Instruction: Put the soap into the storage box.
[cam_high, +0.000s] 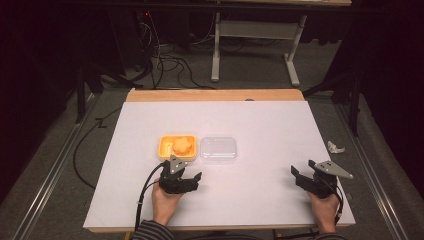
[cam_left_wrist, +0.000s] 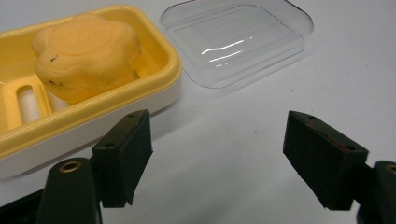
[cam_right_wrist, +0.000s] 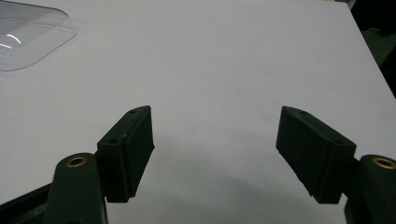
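Near the yellow soap dish (cam_left_wrist: 154, 88), left gripper (cam_left_wrist: 217, 158) fingers spread, empty

Two black two-jaw grippers, left gripper (cam_high: 192, 175), right gripper (cam_high: 299, 176), brass-ringed pivot holes, screw holes in block pads, grey three-cornered top plates, black cables trailed, striped sleeve (cam_high: 150, 231) worn.

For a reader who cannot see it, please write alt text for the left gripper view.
The open left gripper hovers over a white table. Beyond it, a yellow soap dish holds a flower-shaped soap, with a clear lid lying beside the dish.
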